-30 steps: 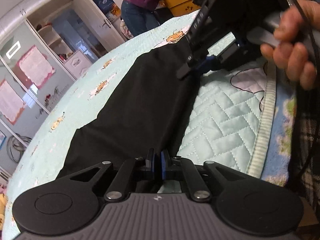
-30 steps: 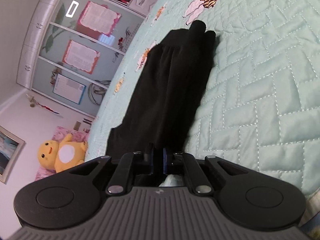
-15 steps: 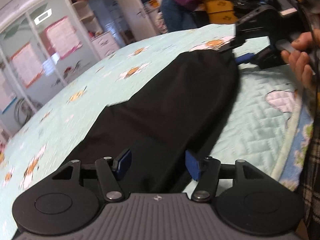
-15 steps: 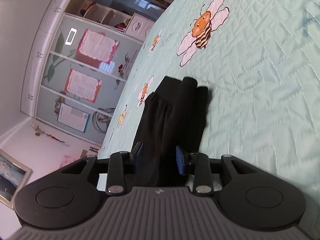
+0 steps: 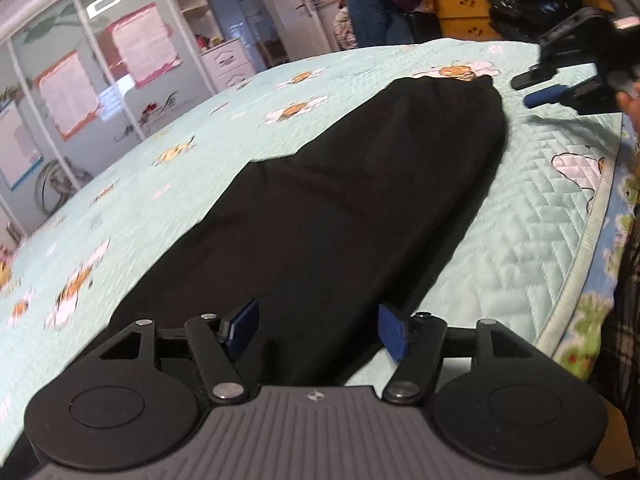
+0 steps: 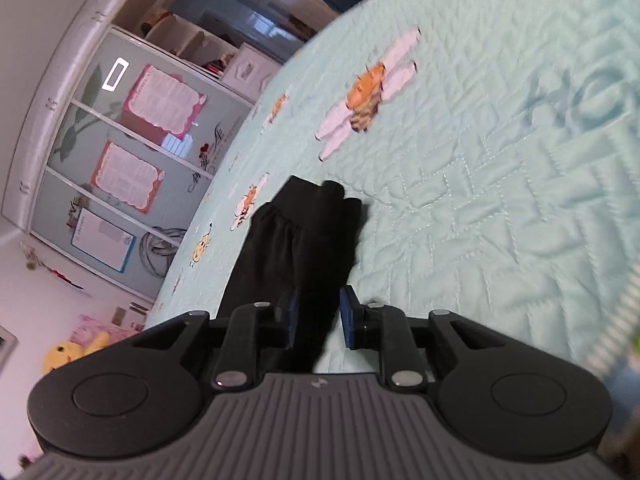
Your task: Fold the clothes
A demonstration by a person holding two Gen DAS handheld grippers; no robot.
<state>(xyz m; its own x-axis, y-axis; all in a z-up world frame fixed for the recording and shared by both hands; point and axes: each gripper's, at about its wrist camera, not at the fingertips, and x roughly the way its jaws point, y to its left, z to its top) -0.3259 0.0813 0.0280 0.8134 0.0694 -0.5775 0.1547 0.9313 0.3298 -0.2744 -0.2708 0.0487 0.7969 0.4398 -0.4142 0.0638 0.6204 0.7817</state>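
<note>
My left gripper [image 5: 318, 330] stands wide open over the near end of the black garment [image 5: 340, 208], its blue pads [image 5: 242, 326] apart and gripping nothing. My right gripper [image 6: 319, 316] is likewise parted, less widely, above the garment's other end, with cloth visible between the pads but not clamped. The garment lies flat and lengthwise on the mint quilted bedspread [image 5: 532, 224].

Domestic bedroom: a bed [image 5: 540, 240] under a mint quilted bee-print cover, a built-in wardrobe [image 5: 80, 92] with glazed sliding doors, a white drawer unit [image 5: 228, 62], a yellow plush toy [image 6: 74, 354] on the floor
</note>
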